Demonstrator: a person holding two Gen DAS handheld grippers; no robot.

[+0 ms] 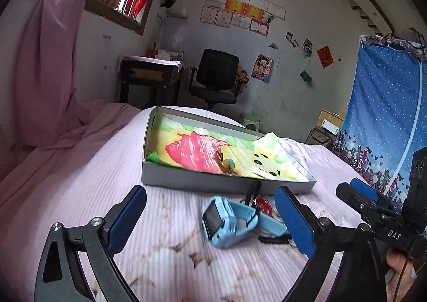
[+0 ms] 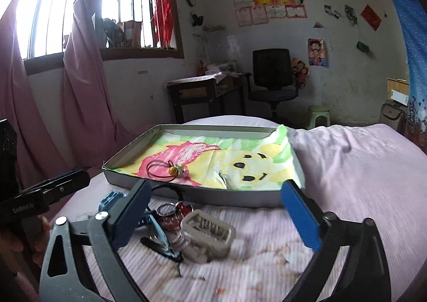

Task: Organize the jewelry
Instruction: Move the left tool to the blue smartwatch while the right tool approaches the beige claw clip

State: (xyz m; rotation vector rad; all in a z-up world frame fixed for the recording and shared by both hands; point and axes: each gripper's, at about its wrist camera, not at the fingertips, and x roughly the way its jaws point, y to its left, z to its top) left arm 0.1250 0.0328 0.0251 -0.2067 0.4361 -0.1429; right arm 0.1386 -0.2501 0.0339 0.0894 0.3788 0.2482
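With both the left gripper and right gripper spread wide and empty, the light-blue plastic wristwatch, lying on the pink bedspread just before the shallow grey cardboard tray, should be straddled squarely before any squeeze is applied.

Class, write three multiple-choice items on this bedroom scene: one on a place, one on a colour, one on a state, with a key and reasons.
1. Where does the black cord necklace with the yellow bead lie?
A. in the shallow grey cardboard tray
B. on the desk
C. on the chair

2. What colour is the chunky plastic watch?
A. red
B. light blue
C. black

3. How does the left gripper stand?
A. shut on the watch
B. shut, empty
C. open

Key: 1 A, it rests on the tray's cartoon lining; 2 B, case and strap are both blue; 3 C, its pads stand wide apart, clear of the watch.
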